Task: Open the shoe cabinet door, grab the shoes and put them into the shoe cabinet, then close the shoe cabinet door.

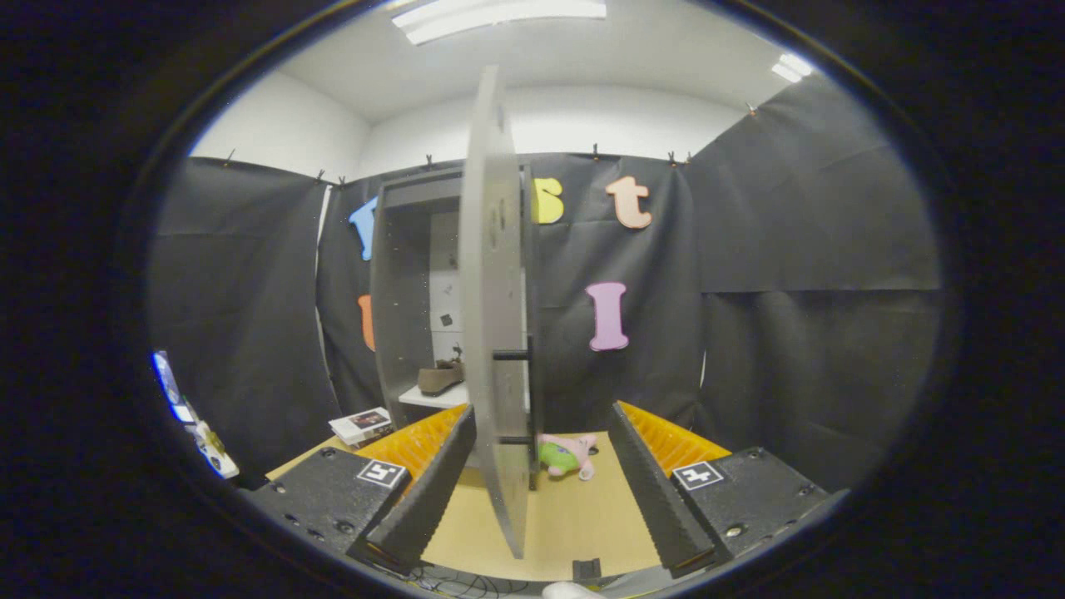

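The gripper [541, 466] is spread wide, gripping nothing; the cabinet door [495, 333], edge-on, stands between its fingers. A shoe [440, 377] sits on the cabinet shelf [433, 397] behind the door. Risk: a glancing push may miss the door; the plush toy [567, 455] near the door's foot could obstruct it.

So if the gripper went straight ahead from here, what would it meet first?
Most likely the open cabinet door, seen edge-on between the open gripper fingers, nearer the left one. Its handle sticks out rightward. Depth is hard to judge.
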{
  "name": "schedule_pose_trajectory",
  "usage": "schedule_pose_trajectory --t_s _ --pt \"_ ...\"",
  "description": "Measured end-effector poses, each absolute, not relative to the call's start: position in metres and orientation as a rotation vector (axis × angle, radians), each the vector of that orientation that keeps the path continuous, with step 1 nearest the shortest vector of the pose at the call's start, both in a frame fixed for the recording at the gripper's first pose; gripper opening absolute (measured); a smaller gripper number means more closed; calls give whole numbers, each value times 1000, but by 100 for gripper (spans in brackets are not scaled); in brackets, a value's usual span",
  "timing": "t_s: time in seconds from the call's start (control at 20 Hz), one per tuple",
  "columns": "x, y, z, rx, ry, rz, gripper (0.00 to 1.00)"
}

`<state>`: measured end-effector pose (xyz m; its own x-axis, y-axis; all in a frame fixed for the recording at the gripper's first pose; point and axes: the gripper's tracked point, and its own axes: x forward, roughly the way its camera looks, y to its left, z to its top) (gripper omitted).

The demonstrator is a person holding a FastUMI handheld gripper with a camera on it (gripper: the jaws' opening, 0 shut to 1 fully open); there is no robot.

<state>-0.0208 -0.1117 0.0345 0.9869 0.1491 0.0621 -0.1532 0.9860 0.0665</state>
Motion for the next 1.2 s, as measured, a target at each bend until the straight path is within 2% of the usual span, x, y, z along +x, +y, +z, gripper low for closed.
schedule_pose_trajectory --t_s 0.35,0.55,0.7,0.9,1.2 --pt "47 -140 36 111 -22 261 100" --pt "55 -113 33 105 -2 394 99" --pt "55 -105 34 78 1 437 98" --pt "50 -83 34 66 14 460 98" --pt "55 -42 31 87 24 418 98"
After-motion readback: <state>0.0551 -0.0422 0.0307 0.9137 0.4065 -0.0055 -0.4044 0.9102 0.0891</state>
